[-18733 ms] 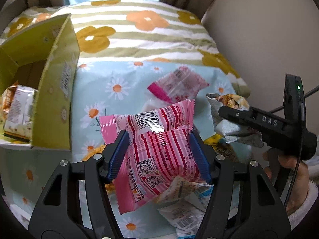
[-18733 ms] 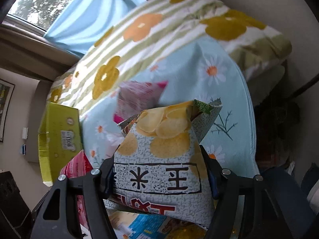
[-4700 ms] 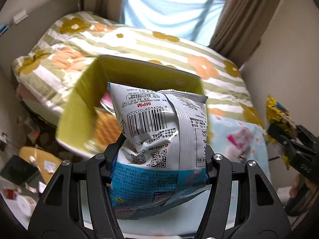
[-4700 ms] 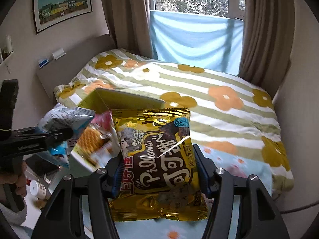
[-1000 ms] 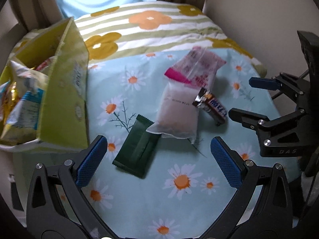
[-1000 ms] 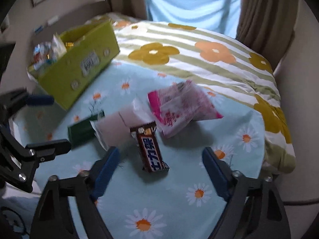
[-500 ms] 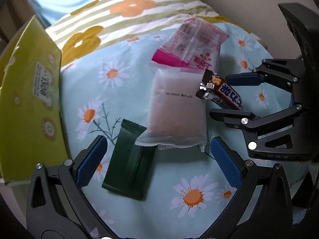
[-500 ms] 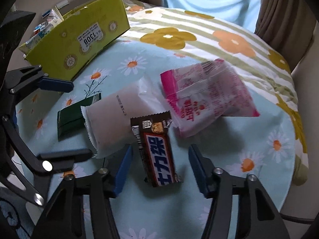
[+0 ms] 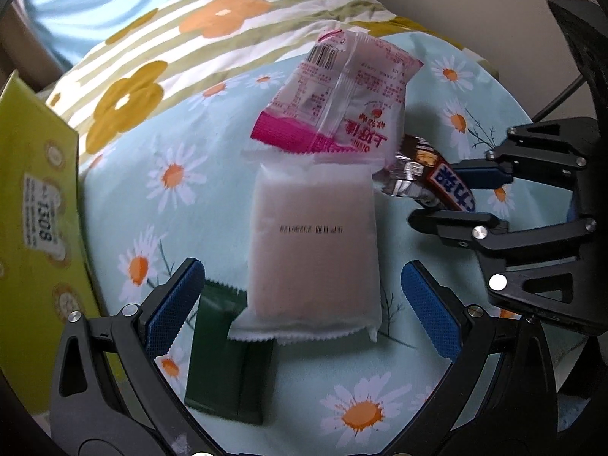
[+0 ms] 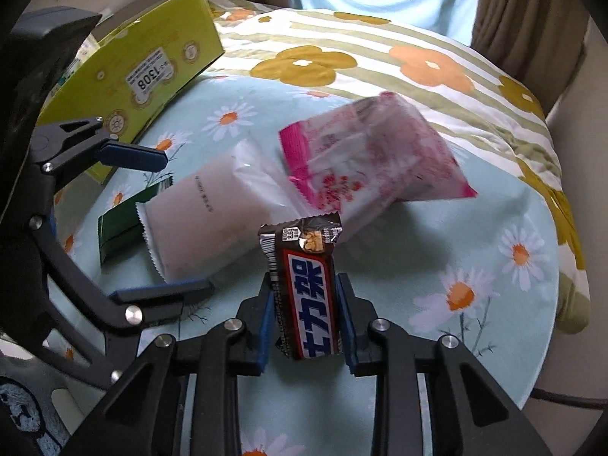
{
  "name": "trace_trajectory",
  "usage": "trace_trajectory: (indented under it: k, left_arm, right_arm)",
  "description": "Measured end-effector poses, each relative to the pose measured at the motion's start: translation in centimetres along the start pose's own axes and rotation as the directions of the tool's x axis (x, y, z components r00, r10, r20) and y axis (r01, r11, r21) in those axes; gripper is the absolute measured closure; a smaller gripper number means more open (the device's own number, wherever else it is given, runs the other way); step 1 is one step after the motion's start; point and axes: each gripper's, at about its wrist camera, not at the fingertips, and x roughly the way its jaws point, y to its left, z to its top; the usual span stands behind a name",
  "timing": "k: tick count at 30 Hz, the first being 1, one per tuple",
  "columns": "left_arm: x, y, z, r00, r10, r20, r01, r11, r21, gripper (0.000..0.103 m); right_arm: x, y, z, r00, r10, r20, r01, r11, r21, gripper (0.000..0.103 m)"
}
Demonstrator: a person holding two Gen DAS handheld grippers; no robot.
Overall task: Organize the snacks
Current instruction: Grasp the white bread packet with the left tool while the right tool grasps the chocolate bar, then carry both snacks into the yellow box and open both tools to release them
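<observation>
Right gripper (image 10: 306, 319) clamped tight on the brown chocolate bar (image 10: 306, 285), blue pads (image 10: 266, 326) squeezing both long sides, bar's crimped top end sticking up past the fingertips, bar near the right edge of the daisy-print blanket (image 10: 475, 235). Left gripper (image 9: 300, 304) wide open, nothing gripped, blue pads (image 9: 173, 307) straddling the lower end of the pale white pouch (image 9: 313, 243) without touching it. That pouch lies flat mid-blanket, bottom seam overlapping the dark green packet (image 9: 228, 364), which sits toward the near edge just by the left pad. Pink-and-white snack bag (image 9: 342, 102) overlaps the pouch's far end, tilted, its lower corner just beside the bar's crimped end. Yellow-green cardboard box (image 9: 34, 205) stands along the blanket's left edge, white label with digits on its side wall; some packets barely visible inside from the right wrist view. Striped flower-print bedding (image 9: 212, 26) beyond the far edge
</observation>
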Motion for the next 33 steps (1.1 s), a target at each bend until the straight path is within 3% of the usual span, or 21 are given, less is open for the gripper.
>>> trace_trajectory:
  k: [8, 10, 14, 20, 27, 33]
  left_arm:
    - [1.2, -0.4, 1.2, 1.000, -0.010, -0.006, 0.011, 1.000, 0.009, 0.001]
    - [1.4, -0.6, 1.4, 1.000, -0.011, -0.004, 0.011, 1.000, 0.016, 0.005]
    - [2.1, -0.9, 1.2, 0.999, -0.011, -0.039, 0.012, 0.999, 0.030, 0.032]
    - [2.0, -0.6, 0.9, 1.000, -0.015, -0.025, 0.016, 1.000, 0.022, 0.042]
    - [1.6, -0.6, 0.8, 1.000, -0.011, -0.017, 0.011, 1.000, 0.023, 0.044]
    - [-1.2, -0.5, 1.0, 0.999, -0.008, 0.039, 0.008, 1.000, 0.000, 0.044]
  right_arm:
    - [-0.5, -1.8, -0.8, 1.000, -0.006, 0.003, 0.006, 0.997, 0.075, 0.076]
    - [-0.5, -2.0, -0.9, 1.000, -0.011, 0.003, 0.010, 0.996, 0.086, 0.076]
    - [-0.5, -2.0, -1.0, 1.000, -0.008, 0.003, 0.008, 0.996, 0.089, 0.076]
    - [-0.5, -2.2, -1.2, 1.000, -0.012, 0.007, 0.011, 0.995, 0.097, 0.076]
    - [-0.7, -2.4, -1.4, 1.000, -0.021, 0.010, 0.020, 0.995, 0.099, 0.076]
    - [-2.3, -2.2, -1.2, 0.999, -0.029, 0.041, 0.025, 0.995, 0.099, 0.076]
